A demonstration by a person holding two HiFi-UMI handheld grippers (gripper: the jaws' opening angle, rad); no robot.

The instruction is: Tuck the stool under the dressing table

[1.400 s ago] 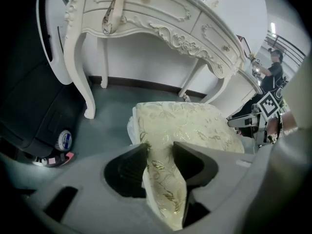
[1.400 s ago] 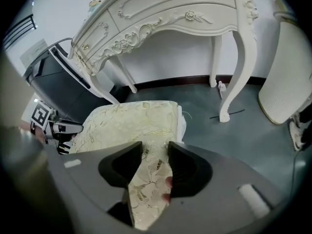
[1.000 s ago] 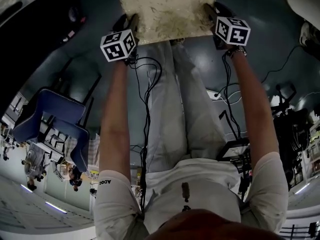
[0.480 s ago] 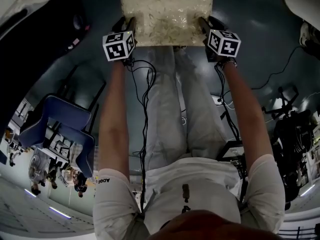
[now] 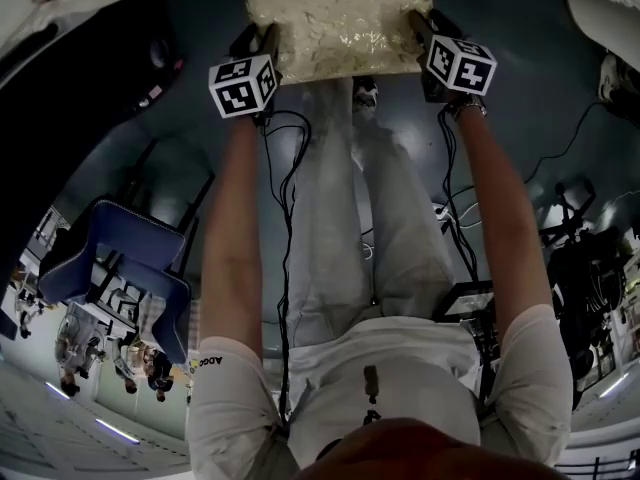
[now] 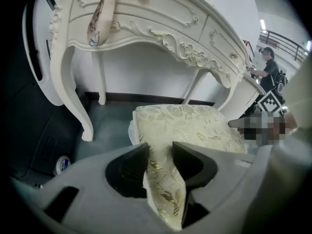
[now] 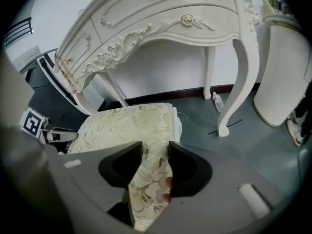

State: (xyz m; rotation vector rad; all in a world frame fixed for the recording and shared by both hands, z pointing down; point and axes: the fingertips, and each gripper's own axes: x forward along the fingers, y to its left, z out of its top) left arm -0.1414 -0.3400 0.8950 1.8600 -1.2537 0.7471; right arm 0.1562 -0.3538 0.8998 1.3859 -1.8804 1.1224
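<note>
The stool (image 5: 335, 18), with a cream floral cushion, is at the top of the head view, in front of the person's legs. My left gripper (image 5: 262, 43) grips its left edge and my right gripper (image 5: 422, 30) its right edge. In the left gripper view the cushion edge (image 6: 190, 126) runs between the jaws of the left gripper (image 6: 160, 152); the pads press on it while the jaws are opening slightly. In the right gripper view the right gripper (image 7: 155, 152) is shut on the cushion (image 7: 126, 126). The white carved dressing table (image 6: 146, 28) (image 7: 161, 18) stands just beyond the stool, whose far edge is level with its front legs.
The table's curved legs (image 6: 73, 96) (image 7: 239, 82) flank the gap ahead. A blue chair (image 5: 120, 258) stands at the left and black equipment (image 5: 590, 268) with cables at the right. A white ribbed panel (image 7: 282, 77) and a small bottle (image 7: 217, 101) lie past the right leg. A person (image 6: 268, 72) stands far off.
The stool and both grippers have shifted toward the top of the head view, away from the body. A foot now shows just below the cushion.
</note>
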